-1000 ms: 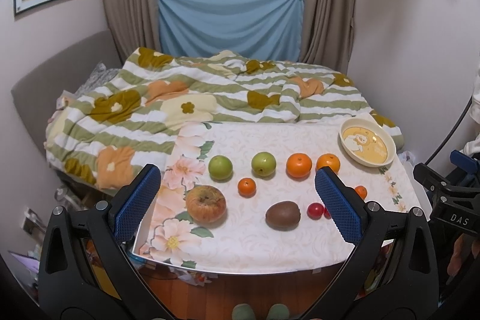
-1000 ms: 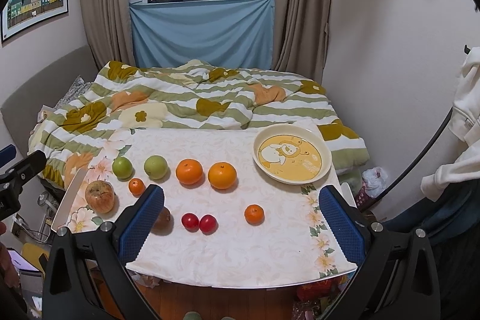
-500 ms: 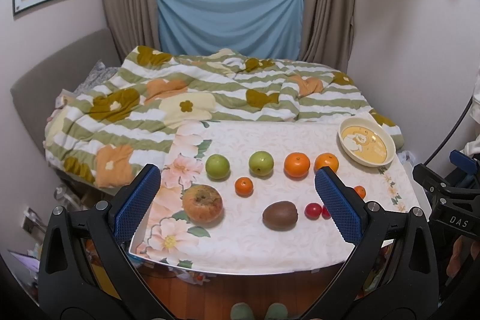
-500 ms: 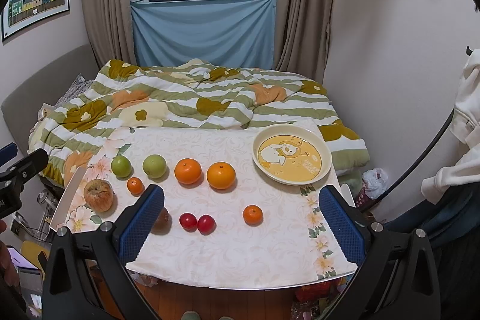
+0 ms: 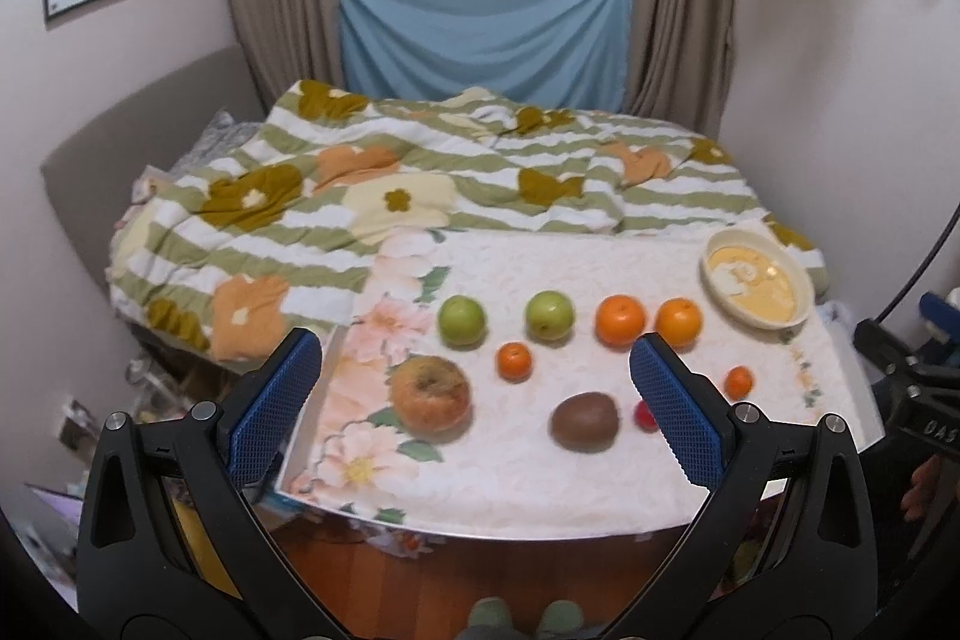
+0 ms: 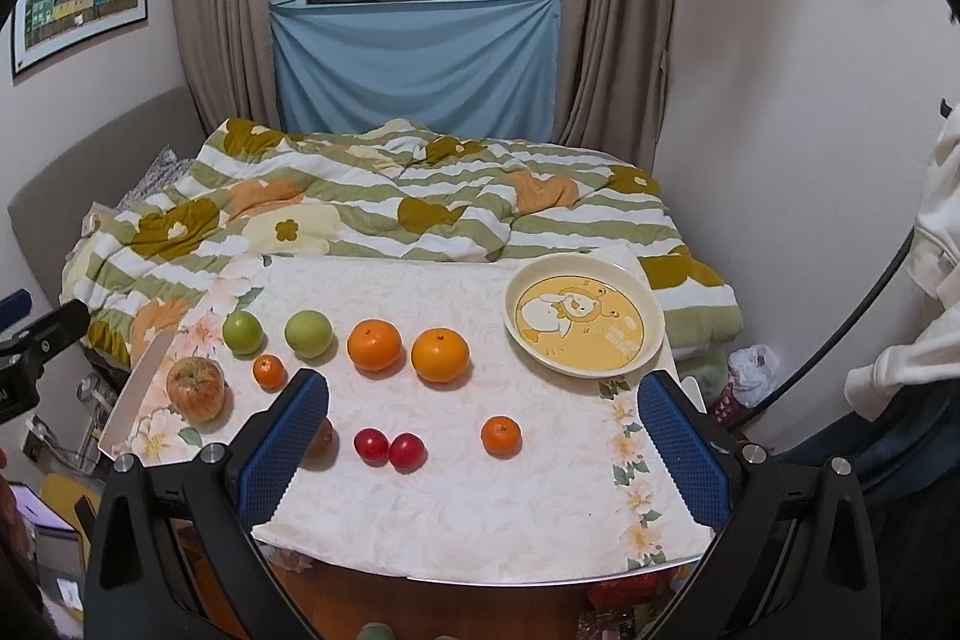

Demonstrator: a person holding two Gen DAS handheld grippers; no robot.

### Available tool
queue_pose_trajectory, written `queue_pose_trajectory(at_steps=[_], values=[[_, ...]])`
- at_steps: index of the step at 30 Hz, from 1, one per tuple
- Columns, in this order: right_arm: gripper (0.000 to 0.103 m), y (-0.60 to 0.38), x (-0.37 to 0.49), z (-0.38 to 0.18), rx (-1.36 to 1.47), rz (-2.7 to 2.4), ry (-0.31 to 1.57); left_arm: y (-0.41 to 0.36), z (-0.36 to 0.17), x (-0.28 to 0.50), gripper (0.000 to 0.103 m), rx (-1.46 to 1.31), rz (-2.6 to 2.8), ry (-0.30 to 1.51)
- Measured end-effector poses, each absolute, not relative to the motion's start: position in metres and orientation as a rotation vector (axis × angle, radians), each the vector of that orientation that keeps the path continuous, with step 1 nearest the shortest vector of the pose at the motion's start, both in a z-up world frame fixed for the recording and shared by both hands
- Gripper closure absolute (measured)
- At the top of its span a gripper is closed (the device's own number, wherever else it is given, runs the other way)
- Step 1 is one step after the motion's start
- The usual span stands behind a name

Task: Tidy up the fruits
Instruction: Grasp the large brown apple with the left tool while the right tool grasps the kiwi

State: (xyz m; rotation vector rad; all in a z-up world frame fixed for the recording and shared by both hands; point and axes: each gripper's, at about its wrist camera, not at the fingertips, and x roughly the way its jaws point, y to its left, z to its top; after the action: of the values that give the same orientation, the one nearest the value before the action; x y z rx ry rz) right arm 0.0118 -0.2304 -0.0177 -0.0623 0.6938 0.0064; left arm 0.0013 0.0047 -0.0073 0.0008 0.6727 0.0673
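Both grippers hover over the near table edge, left gripper [image 5: 474, 388] and right gripper [image 6: 483, 421] with fingers wide apart, holding nothing. Fruits [image 6: 375, 343] lie in rows on the table [image 6: 480, 520], left of the plate [image 6: 651, 328].

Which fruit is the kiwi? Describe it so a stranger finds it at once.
Start at the flowered tablecloth. On its near row, between the blotchy apple and the red cherry tomatoes, lies the kiwi. It is the only brown, oval fruit.
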Motion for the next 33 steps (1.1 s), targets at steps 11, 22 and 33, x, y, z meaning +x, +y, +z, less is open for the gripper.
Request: queue_pose_trajectory(at_steps=[11,22,33], values=[[0.0,-0.206,0.031,-0.064,-0.021,0.035,0.799,0.051,-0.062,0.039,0.0,0.042,-0.014,0.807],[0.0,-0.152,0.05,-0.131,0.014,0.003,0.965,0.087,-0.134,0.102,0.0,0.135,-0.156,0.987],[0.0,-0.123,0.062,-0.182,0.097,-0.056,1.075,0.08,-0.189,0.138,0.0,0.219,-0.328,1.106]])
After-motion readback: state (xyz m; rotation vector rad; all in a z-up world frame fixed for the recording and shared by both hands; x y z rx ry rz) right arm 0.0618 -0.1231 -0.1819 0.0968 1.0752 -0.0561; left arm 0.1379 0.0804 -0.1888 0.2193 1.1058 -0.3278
